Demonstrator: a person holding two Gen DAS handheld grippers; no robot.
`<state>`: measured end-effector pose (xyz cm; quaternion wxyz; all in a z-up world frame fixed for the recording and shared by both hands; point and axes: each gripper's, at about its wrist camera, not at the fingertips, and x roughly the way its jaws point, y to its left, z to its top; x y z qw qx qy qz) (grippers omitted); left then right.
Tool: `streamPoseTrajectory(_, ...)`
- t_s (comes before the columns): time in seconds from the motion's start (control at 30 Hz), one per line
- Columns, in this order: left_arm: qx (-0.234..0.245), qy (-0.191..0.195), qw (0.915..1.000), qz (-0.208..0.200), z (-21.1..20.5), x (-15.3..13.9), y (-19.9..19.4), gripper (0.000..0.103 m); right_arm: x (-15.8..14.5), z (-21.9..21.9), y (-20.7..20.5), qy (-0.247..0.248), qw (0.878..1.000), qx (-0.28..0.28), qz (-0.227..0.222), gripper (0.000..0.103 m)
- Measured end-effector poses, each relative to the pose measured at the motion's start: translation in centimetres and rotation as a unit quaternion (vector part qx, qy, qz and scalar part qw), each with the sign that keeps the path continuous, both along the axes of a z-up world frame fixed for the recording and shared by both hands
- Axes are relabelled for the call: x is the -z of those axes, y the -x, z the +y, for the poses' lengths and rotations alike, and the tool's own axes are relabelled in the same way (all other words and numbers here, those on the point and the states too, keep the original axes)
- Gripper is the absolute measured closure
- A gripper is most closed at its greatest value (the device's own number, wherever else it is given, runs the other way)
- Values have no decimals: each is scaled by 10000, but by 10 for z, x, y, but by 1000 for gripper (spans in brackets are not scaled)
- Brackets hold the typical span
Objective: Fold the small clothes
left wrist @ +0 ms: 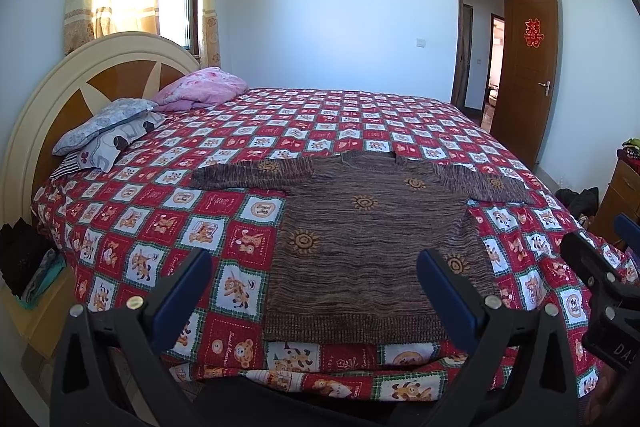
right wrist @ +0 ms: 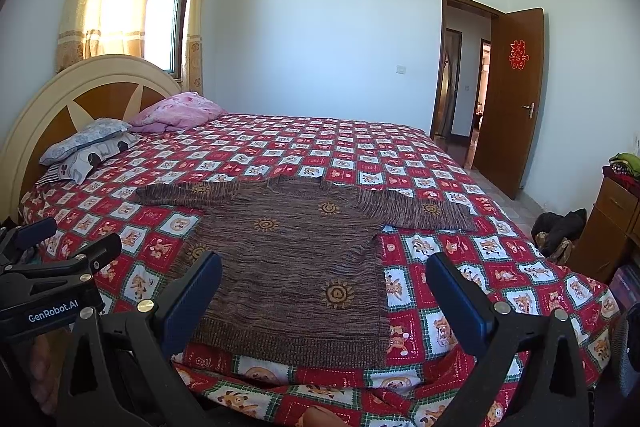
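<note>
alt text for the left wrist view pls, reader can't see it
A brown knitted sweater with orange sun motifs lies flat, sleeves spread, on a bed with a red checked cartoon cover. The open left gripper hovers at the sweater's hem; the right gripper shows at the right edge. Pillows lie by the headboard, and a door stands open.

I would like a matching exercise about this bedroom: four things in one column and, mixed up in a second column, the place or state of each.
Things:
1. sweater
2. pink pillow
3. door
4. left gripper

Places or states:
A. open, holding nothing
B. at the head of the bed, by the headboard
C. spread flat on the bedspread, sleeves out
D. standing open, with a red emblem on it

Pairs: 1-C, 2-B, 3-D, 4-A
</note>
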<state>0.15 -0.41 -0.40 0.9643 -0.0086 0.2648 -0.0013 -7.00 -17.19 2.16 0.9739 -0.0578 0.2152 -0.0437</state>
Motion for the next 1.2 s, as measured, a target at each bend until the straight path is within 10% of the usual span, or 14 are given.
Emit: streamPoseTrajectory(1.2, 0, 31, 10000, 37, 0, 1, 1, 0, 4, 2, -2, -16, 9999, -118, 76, 1)
